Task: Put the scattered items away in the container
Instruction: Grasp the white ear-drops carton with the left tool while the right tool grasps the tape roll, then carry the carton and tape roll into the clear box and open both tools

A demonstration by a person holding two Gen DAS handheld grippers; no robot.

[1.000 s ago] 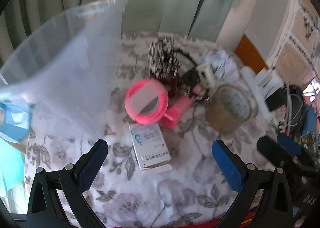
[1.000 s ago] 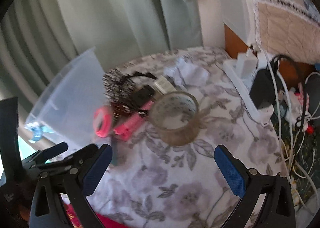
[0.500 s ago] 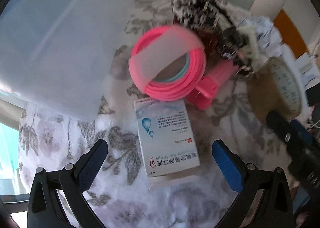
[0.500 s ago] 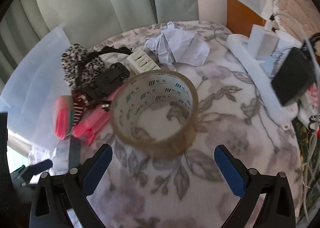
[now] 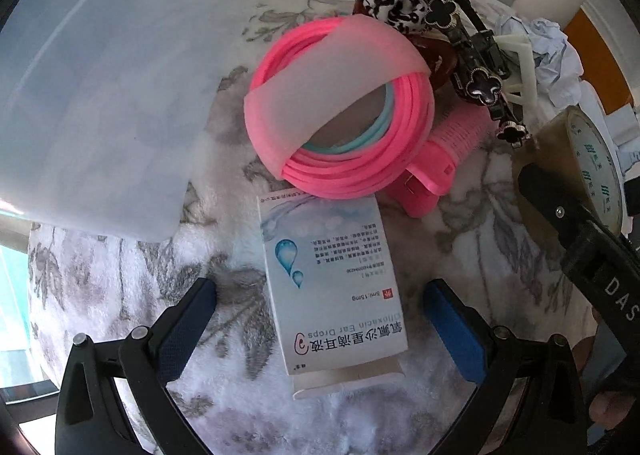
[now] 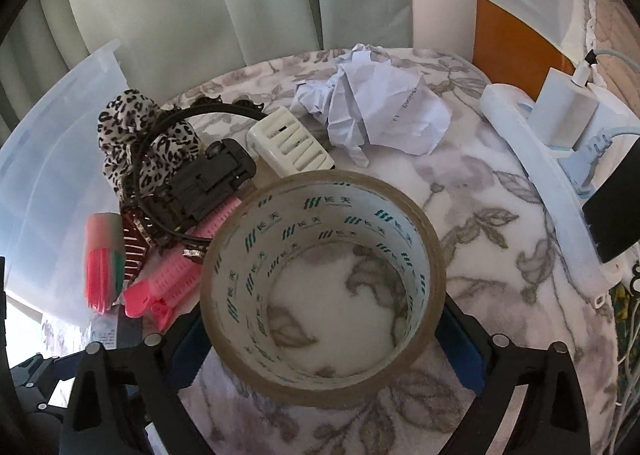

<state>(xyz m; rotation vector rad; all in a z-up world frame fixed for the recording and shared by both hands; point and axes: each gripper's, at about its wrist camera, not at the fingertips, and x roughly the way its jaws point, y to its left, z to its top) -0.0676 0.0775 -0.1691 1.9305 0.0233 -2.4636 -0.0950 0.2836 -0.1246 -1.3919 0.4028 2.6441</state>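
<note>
My left gripper (image 5: 320, 319) is open, its blue pads on either side of a white ear-drops box (image 5: 328, 279) lying flat on the floral cloth. Beyond the box lie a pink coil of bands (image 5: 340, 111) and a pink hair roller (image 5: 440, 151). My right gripper (image 6: 320, 339) is open around a brown tape roll (image 6: 320, 283) that stands on the cloth, with both pads beside its wall. The translucent plastic container (image 5: 112, 75) stands at the left, and it also shows in the right wrist view (image 6: 52, 183).
A leopard-print scrunchie (image 6: 140, 135), a black headband (image 6: 192, 183), a white hair clip (image 6: 288, 143) and crumpled paper (image 6: 372, 99) lie behind the tape. A white power strip (image 6: 532, 159) with chargers runs along the right edge. Curtains hang behind.
Both grippers moved forward and down. The left now straddles the ear-drops box, and the right now straddles the tape roll. Both stayed open.
</note>
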